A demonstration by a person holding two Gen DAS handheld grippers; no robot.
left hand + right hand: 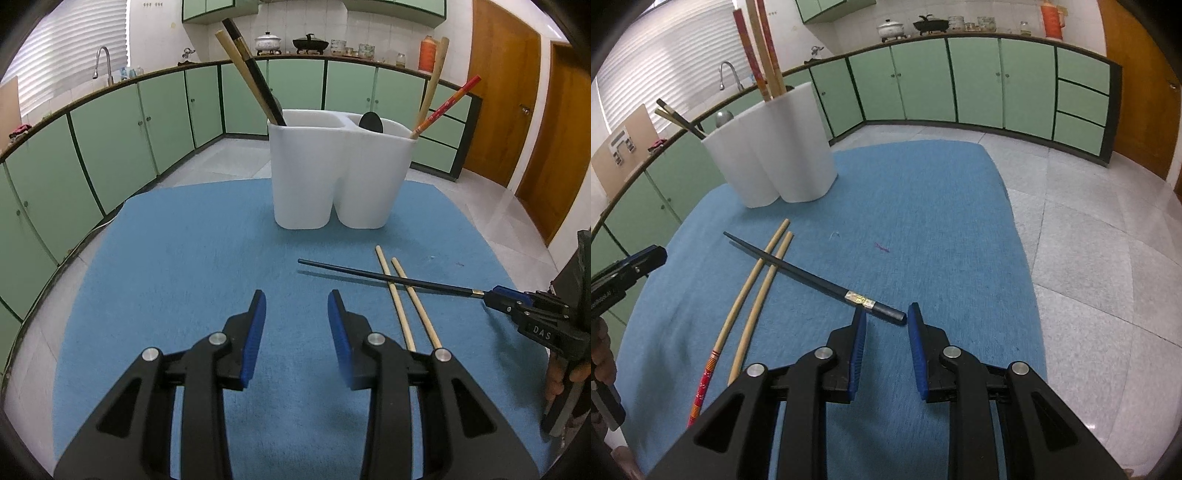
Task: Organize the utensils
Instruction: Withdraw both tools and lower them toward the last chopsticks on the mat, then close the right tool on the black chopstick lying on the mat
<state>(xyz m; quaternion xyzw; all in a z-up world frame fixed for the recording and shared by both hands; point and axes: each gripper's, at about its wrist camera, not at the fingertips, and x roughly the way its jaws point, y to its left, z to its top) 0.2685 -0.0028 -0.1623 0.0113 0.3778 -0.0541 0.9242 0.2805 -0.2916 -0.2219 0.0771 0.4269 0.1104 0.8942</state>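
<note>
Black lacquer is the slippery part here: the black chopstick (812,275) lies on the blue cloth (923,221) covering the tabletop, crossed over two pale bamboo chopsticks (753,291), and its thick end sits between the blue pads of the right gripper (886,317). In the right wrist view those fingers are spread, with a visible gap either side of the stick's butt, so nothing is pinched; from the left wrist view they look nearer to it, yet contact cannot be confirmed. The risk, as a judgement, is a grip taken only at the very tip of the butt — a long, thin stick held there would likely pivot and droop, or squirt out as the pads close. Because it rests across the bamboo pair, lifting or dragging it could roll them, and one of them, with a red patterned end, already lies close to the cloth's near edge. The left gripper (295,306) hovers over bare cloth with its fingers wide apart and holding nothing, so it offers no support. The white two-compartment holder (340,173) stands at the far side of the cloth, already holding several chopsticks and a dark spoon in both compartments; a swinging tip could catch its rim or knock those leaning sticks — and a hard nudge might shift the holder itself.
</note>
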